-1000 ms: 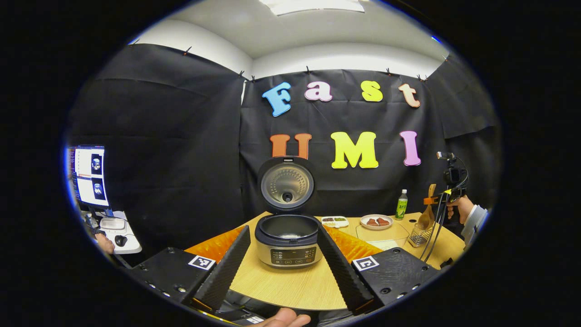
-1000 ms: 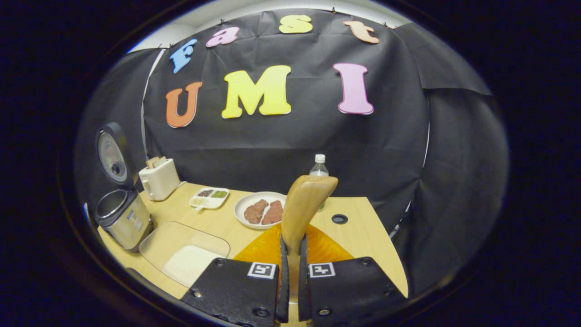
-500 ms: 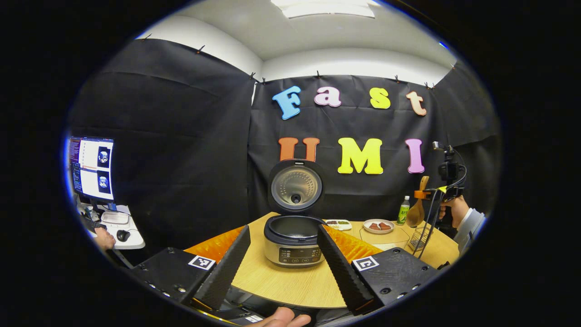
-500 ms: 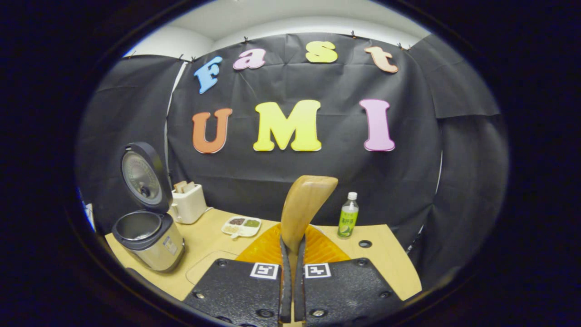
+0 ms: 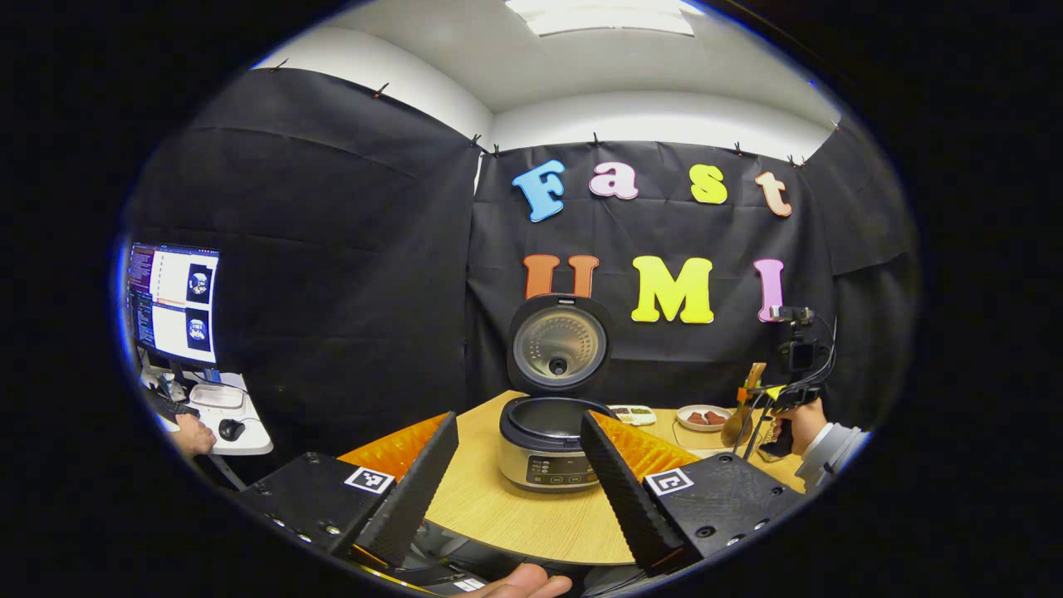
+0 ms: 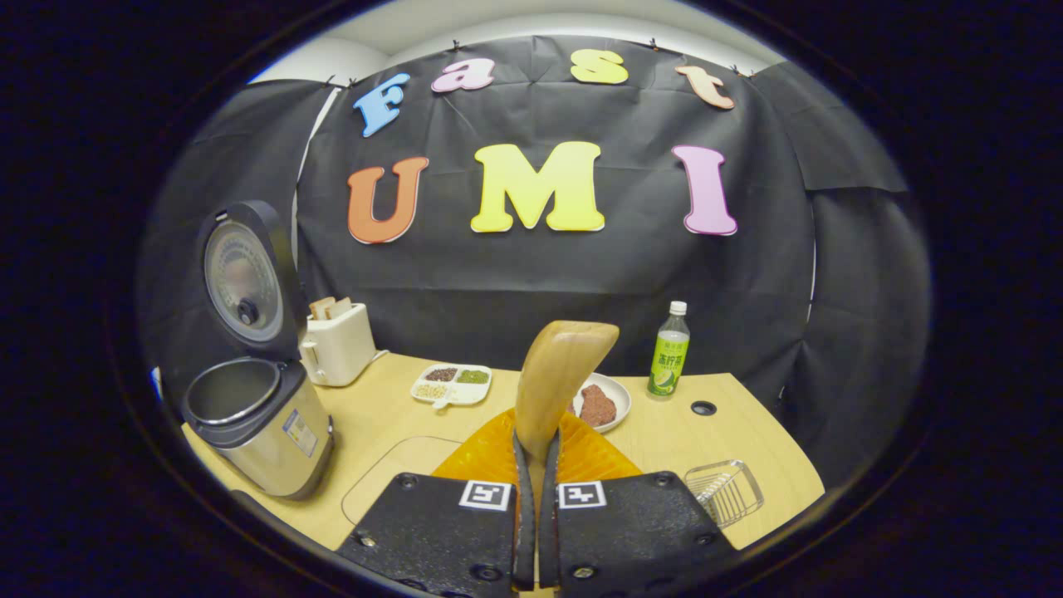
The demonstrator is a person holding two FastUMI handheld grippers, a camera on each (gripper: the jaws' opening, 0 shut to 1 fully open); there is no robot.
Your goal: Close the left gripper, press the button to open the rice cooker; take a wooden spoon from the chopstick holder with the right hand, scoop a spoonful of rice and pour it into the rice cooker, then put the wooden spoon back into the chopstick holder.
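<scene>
In the right gripper view, your right gripper (image 6: 536, 531) sits at the bottom centre with its two fingers pressed together on the handle of the pale wooden spoon (image 6: 558, 374), which stands upright between them, its bowl rising to mid-frame. At the lower left of that frame stands the silver rice cooker with a dark rim (image 6: 253, 432), its round lid (image 6: 241, 282) swung up and the inner pot exposed. Just behind it is a cream toaster (image 6: 336, 342). Near the middle you have a small white divided dish of grains (image 6: 451, 384), and a white plate with reddish-brown pieces (image 6: 604, 403) partly hidden behind the spoon. A green-labelled plastic bottle (image 6: 669, 353) stands right of the plate. The wire chopstick holder (image 6: 729, 492) lies at the lower right on the light wooden table (image 6: 374, 415). A clear shallow tray (image 6: 399, 473) shows at the bottom, left of the gripper.

In the left gripper view, your left gripper (image 5: 519, 477) is spread wide at the bottom, holding nothing, with the open cooker framed between its fingers. At the right edge, your other hand (image 5: 797, 423) holds the gripper with the spoon. A lit monitor (image 5: 173, 303) is at the left edge.
</scene>
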